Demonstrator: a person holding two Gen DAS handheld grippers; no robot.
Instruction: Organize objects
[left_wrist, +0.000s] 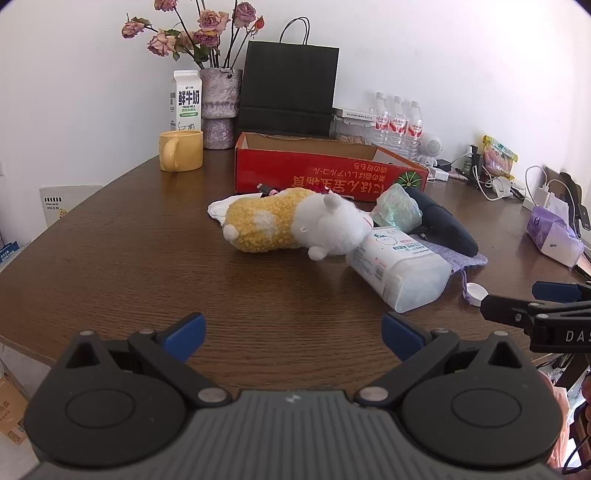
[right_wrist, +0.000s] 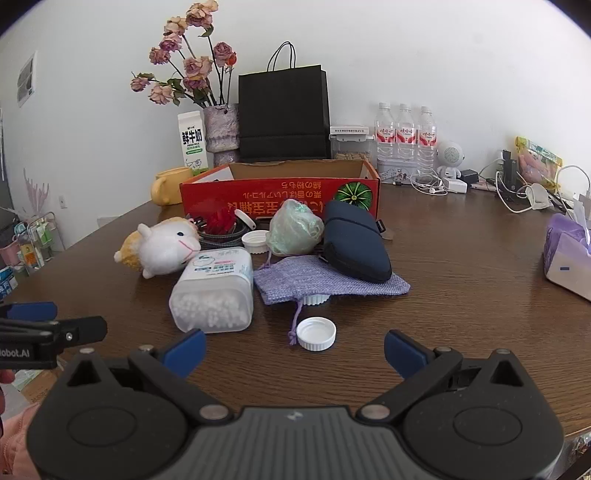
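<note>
- A lived-in home room: brown wooden table (right_wrist: 461, 295) against a plain white wall
- Dried roses in a vase (right_wrist: 221, 127), a milk carton (right_wrist: 192, 142), a yellow mug (left_wrist: 181, 150)
- 3 water bottles (right_wrist: 405, 134), a tissue pack (right_wrist: 567, 254), tangled charger cables (right_wrist: 517, 192)

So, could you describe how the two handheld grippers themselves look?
Both look alike. The left gripper has a ribbed grey body, two round black discs, black linkage arms with silver pins and blue finger pads. The right gripper has the same build. Seen from the side, each black arm carries white lettering, only partly readable.
</note>
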